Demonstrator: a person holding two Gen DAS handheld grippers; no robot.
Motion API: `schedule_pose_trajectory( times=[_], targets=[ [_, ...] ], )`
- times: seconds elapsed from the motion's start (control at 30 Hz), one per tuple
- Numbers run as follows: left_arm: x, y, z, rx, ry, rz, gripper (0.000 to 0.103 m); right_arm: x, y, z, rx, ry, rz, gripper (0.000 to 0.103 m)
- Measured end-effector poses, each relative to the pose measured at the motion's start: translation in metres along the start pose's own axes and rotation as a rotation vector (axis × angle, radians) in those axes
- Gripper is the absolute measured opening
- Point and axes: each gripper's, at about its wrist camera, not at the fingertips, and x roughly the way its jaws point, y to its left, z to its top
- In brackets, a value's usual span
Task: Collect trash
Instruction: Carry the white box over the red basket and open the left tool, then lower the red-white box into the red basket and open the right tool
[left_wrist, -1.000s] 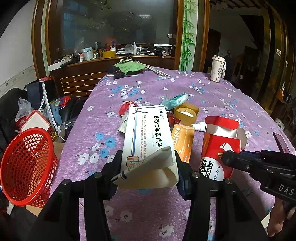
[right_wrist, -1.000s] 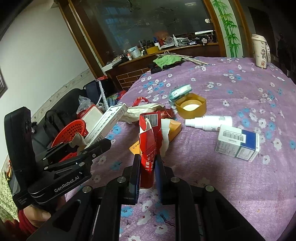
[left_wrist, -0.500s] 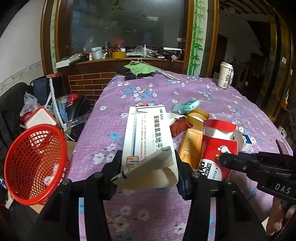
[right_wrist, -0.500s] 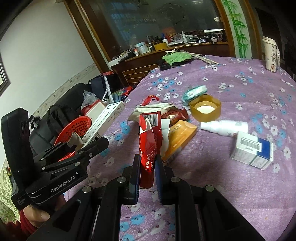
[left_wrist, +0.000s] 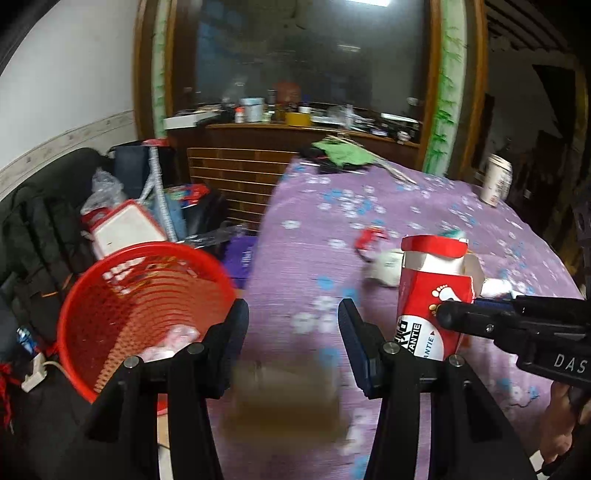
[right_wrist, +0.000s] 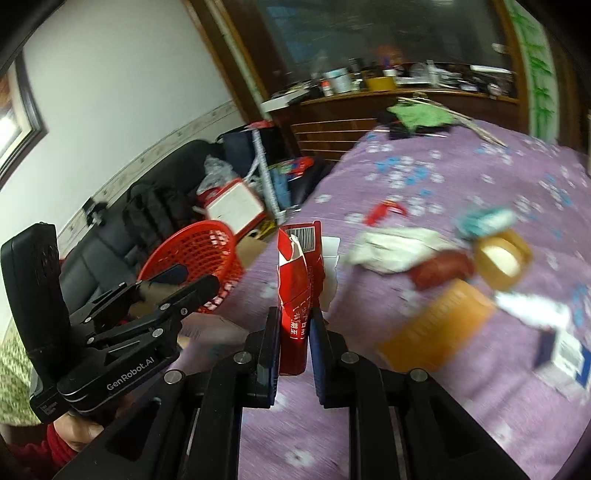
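Beside the red basket my L gripper hangs w/ jaws apart, nothing clearly between them, only a brown blur below. R gripper pinches the red carton, just right of the basket, not dropped yet. Basket already holds some scraps. Beyond it on the purple table: orange packet, tape roll, white wrapper etc. left. Roughly midway, I reckon.
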Motion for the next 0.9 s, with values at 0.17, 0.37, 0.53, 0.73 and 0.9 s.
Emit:
schedule_pose_trajectory(
  times=[0.17, 0.37, 0.53, 0.73, 0.9],
  targets=[
    [0.000, 0.049, -0.002, -0.066, -0.003, 0.056, 0.049, 0.031, 0.034, 0.019, -0.062, 0.033, 0.034, 0.016],
    [0.005, 0.092, -0.010, -0.118, 0.048, 0.001, 0.049, 0.057, 0.059, 0.030, -0.087, 0.058, 0.058, 0.016],
    [0.013, 0.123, -0.031, -0.137, 0.094, -0.033, 0.049, 0.066, 0.060, 0.029, -0.096, 0.071, 0.046, 0.016],
    [-0.003, 0.166, -0.035, -0.231, 0.036, -0.056, 0.050, 0.073, 0.065, 0.032, -0.086, 0.078, 0.056, 0.016],
    [-0.012, 0.186, -0.050, -0.231, 0.027, -0.054, 0.058, 0.086, 0.088, 0.042, -0.128, 0.078, 0.074, 0.018]
  ],
)
